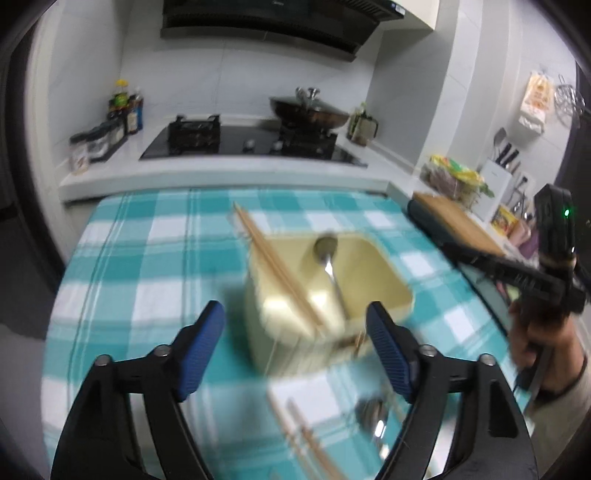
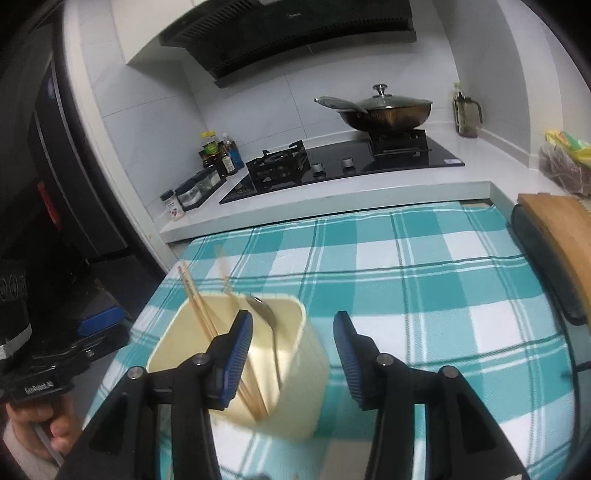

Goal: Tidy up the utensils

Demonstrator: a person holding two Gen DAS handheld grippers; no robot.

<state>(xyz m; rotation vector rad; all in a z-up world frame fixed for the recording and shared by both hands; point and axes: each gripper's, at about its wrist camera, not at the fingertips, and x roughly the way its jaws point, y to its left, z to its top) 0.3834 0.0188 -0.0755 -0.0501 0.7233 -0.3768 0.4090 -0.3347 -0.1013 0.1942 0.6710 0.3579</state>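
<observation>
- Left wrist view: a teal-and-white checked cloth covers the table, which butts against a white counter carrying a black gas hob with a lidded wok on its right burner; a range hood hangs above.
- The cream utensil holder stands on the cloth, blurred, just ahead of the left gripper, whose blue-padded jaws are spread wide with nothing between them.
- In the holder, the chopsticks lean with their long axis running up and to the left, tips past the rim; the spoon stands bowl-up, handle down inside.
- More chopsticks lie on the cloth in the foreground, blurred.
- Right wrist view: same cloth, hob and wok; a wooden board lies at the right edge.
- The right gripper is wide open and empty; the holder sits by its left finger.
- Here the chopsticks tilt up-left and the spoon points bowl-up.
</observation>
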